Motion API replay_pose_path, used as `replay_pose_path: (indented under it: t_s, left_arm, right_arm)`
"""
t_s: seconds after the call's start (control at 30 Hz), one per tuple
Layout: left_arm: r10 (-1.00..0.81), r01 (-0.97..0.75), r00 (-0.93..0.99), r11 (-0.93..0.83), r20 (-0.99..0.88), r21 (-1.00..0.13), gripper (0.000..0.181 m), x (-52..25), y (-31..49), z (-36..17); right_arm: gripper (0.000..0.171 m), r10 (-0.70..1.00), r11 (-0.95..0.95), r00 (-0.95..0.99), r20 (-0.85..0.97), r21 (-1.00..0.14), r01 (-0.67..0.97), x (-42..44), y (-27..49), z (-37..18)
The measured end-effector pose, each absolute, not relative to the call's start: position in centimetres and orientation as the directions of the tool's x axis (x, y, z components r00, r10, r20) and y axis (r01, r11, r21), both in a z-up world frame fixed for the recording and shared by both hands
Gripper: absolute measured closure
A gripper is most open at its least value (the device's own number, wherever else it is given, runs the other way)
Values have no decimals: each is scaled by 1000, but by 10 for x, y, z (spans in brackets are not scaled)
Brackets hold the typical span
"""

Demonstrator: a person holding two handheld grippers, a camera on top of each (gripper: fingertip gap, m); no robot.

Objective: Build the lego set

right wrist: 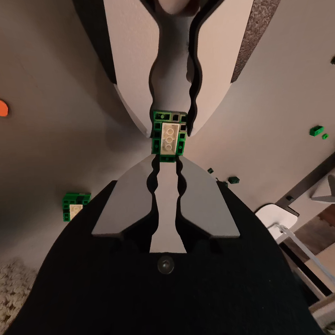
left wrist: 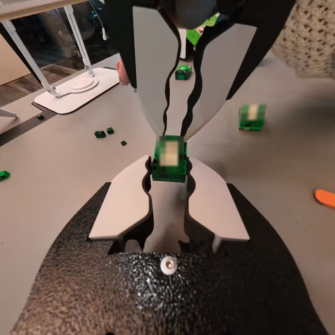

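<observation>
At frame centre, the green-and-white lego block (left wrist: 169, 161) hangs above the counter (left wrist: 63, 181), pinched at opposite ends by your left claw (left wrist: 169, 169) and right claw (right wrist: 167, 157), both nearly closed; keep both grips square while you press.

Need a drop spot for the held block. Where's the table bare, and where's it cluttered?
Bare: the wide patch left of the left gripper, between the dark green bricks and the bright green brick at the left edge. Also bare between the gripper and the orange tool. Crowded: the white stand base and the second green block.
</observation>
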State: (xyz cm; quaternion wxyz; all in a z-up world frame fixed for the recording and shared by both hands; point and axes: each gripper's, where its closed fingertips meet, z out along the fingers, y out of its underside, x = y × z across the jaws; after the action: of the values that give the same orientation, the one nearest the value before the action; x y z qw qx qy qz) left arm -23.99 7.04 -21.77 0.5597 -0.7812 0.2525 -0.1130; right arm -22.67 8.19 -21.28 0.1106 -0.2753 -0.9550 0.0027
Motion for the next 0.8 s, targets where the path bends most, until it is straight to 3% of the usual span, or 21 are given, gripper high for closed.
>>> replay_pose_path:
  t_s: [0.23, 0.33, 0.47, 0.53, 0.67, 0.8]
  left_arm:
    - [-524, -237, 845, -191, -105, -953, 146, -237, 71, -208]
    - [-505, -214, 855, -142, -115, -966, 146, -239, 71, -198]
    - [-493, -185, 862, -92, -117, -978, 146, -238, 70, -188]
    - [-503, -175, 857, -81, -111, -981, 146, -235, 69, -186]
    - [-504, -183, 853, -40, -138, -982, 146, -230, 69, -181]
    - [-507, -189, 845, 9, -167, -982, 146, -224, 67, -175]
  right_arm:
    - [151, 584, 812, -773, 248, -175, 557, -225, 83, -201]
    - [150, 687, 723, -672, 275, -347, 597, -229, 83, -181]
    - [154, 943, 295, -307, 127, -746, 597, -238, 99, -140]
    - [154, 980, -21, -159, -122, -850, 527, -233, 106, -134]
    - [142, 848, -447, -59, -527, -772, 452, -216, 108, -154]
    - [134, 648, -655, -78, -757, -607, 450, -211, 86, -168]
